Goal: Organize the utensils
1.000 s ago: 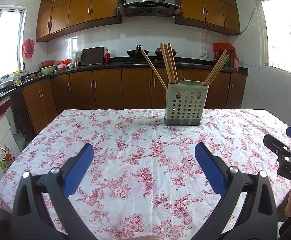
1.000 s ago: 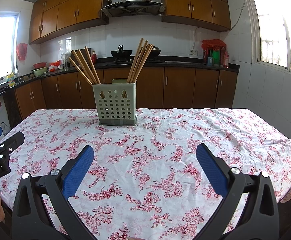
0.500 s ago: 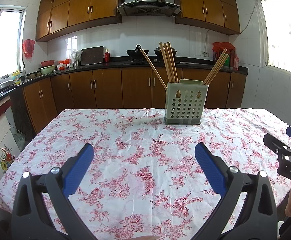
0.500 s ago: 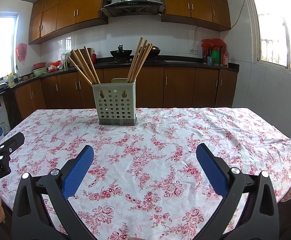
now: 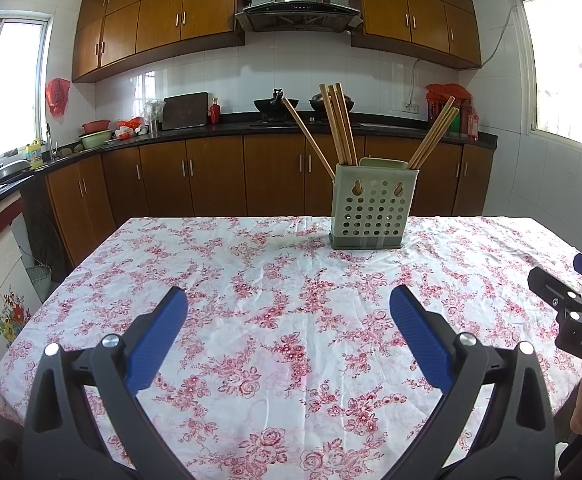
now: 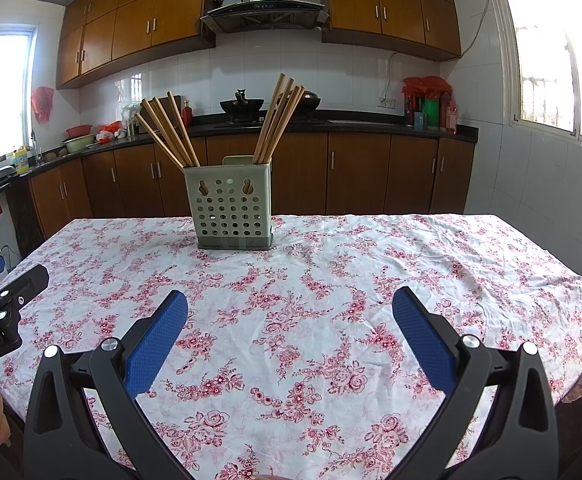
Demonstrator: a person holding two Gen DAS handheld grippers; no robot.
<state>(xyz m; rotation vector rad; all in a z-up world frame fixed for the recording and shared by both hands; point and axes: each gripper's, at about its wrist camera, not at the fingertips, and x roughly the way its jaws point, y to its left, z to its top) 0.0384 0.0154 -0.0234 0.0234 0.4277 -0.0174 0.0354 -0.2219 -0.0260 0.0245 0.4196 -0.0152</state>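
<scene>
A grey-green perforated utensil holder [image 5: 369, 208] stands upright at the far side of the table; it also shows in the right wrist view [image 6: 231, 209]. Several wooden chopsticks [image 5: 339, 122] lean out of it in separate bunches, to the left and right [image 6: 277, 118]. My left gripper [image 5: 289, 328] is open and empty, low over the near part of the table, well short of the holder. My right gripper [image 6: 291, 328] is open and empty at the same distance. Each gripper shows at the edge of the other's view.
The table carries a white cloth with red flowers [image 5: 275, 280], wrinkled, with its edge hanging at the right [image 6: 579, 320]. Brown kitchen cabinets and a black counter [image 5: 211, 128] run behind the table. Windows are on both sides.
Both views have drawn back very slightly from the holder. Both grippers stay open and empty.
</scene>
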